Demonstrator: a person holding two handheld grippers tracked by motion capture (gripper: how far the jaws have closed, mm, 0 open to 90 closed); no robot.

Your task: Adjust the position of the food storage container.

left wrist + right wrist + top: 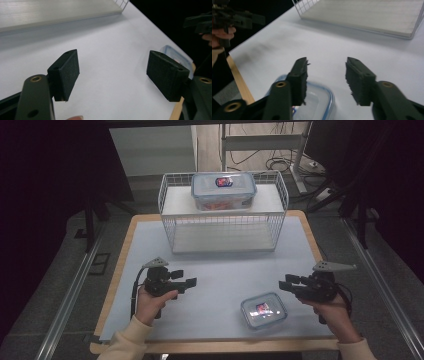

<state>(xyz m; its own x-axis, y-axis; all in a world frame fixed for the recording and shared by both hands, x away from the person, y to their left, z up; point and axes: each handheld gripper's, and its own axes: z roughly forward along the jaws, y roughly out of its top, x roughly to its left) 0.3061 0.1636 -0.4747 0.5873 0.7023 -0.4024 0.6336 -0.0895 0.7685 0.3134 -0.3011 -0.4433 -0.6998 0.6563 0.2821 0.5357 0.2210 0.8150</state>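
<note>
A small clear container with a blue-rimmed lid point(263, 310) lies flat on the white mat near the front right. My right gripper point(286, 283) hovers just right of and behind it, pointing left. In the right gripper view its jaws point(327, 75) stand apart with nothing between the pads, and the small container point(319, 100) lies below them. My left gripper point(191, 282) is at the front left, pointing right, open over bare mat point(112, 72). A larger lidded container point(223, 190) sits on top of the white wire rack point(170, 202).
The wire rack stands at the back of the table, with a lower shelf point(222, 237) inside it. The wooden table edge point(112, 290) frames the mat. Dark floor and metal rails point(70, 295) lie on both sides.
</note>
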